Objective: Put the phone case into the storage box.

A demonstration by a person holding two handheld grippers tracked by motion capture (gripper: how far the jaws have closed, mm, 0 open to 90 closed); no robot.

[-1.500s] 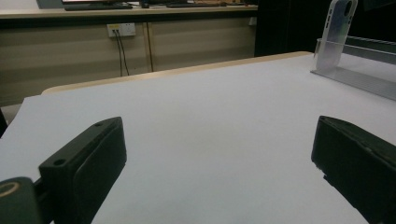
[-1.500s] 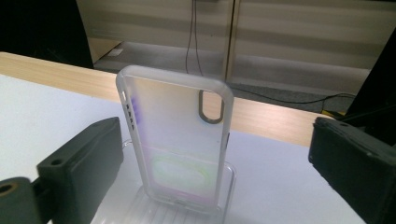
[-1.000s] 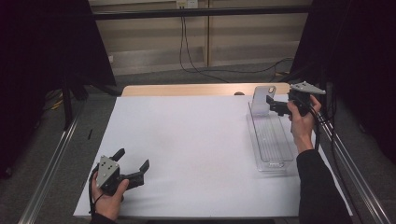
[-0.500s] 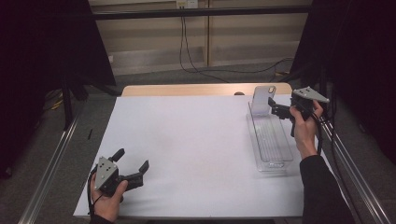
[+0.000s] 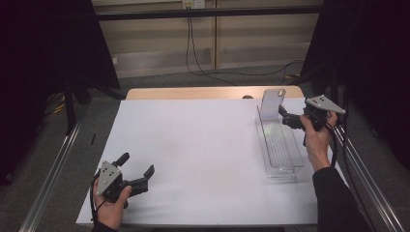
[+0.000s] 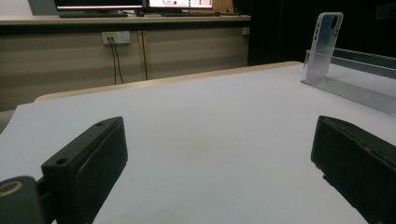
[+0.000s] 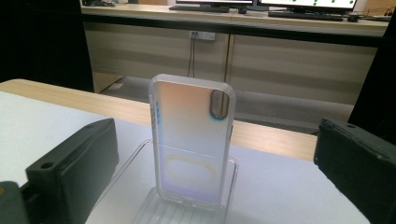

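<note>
Jaws of my right gripper (image 5: 286,116) stand spread wide and have just been opening further, with nothing pinched. In the right gripper view the case (image 7: 192,140) stands upright ahead of them, framed in the gap but apart from both. It is clear and frosted, its camera cutout near the top, and its lower edge sits in the far end of the rack (image 5: 279,145). That rack is a long transparent tray with ribs along its floor, and it lies on the right side of the white sheet (image 5: 203,154) that covers the counter (image 5: 193,93).

From the high view, my right hand (image 5: 316,133) holds the gripper just to the right of the case, close to the far right corner of the sheet, jaws pointing left toward the case (image 5: 271,102). A cable loops down from the gripper beside my wrist.

My left gripper (image 5: 140,175) rests near the front left corner of the sheet, well apart from the rack. Its jaws are spread too, and hold nothing; in the left gripper view bare white sheet lies between them. Far off at the right of that view I see the case (image 6: 323,46) standing at the rack's (image 6: 359,88) end.

Beyond the counter, cables (image 5: 203,58) hang from a wall socket and trail across the floor.
</note>
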